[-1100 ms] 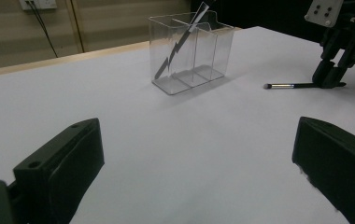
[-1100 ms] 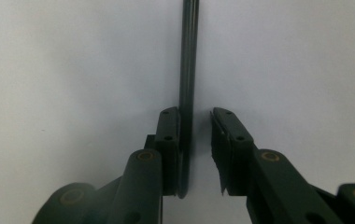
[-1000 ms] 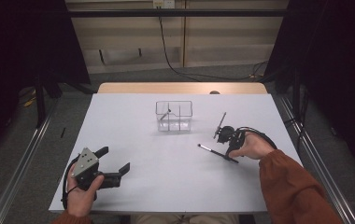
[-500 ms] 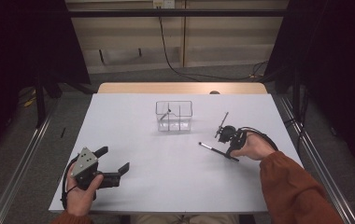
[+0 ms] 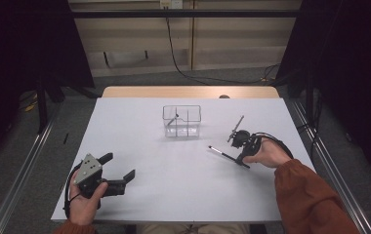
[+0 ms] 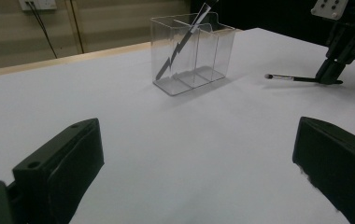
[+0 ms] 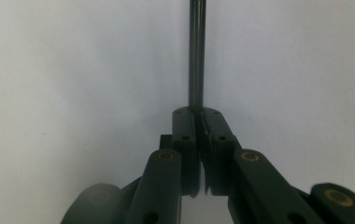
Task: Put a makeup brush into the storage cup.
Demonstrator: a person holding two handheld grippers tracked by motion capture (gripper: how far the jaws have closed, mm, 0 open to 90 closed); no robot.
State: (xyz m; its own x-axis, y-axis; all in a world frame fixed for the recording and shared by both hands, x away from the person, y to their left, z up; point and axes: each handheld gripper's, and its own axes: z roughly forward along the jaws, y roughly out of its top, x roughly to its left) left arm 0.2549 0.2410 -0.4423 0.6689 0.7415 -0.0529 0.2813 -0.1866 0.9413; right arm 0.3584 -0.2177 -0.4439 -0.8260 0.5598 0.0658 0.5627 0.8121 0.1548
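A thin black brush [image 5: 228, 155] with a pale tip lies right of the clear organizer [image 5: 181, 121], pinched by the lowered right tool [image 5: 237, 158]; the left tool [image 5: 120, 171] rests spread.

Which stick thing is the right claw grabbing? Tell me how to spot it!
Look at the white table, then right of the clear box. The right gripper is shut on a thin black brush lying flat on the table. The other brush stands tilted inside the box.
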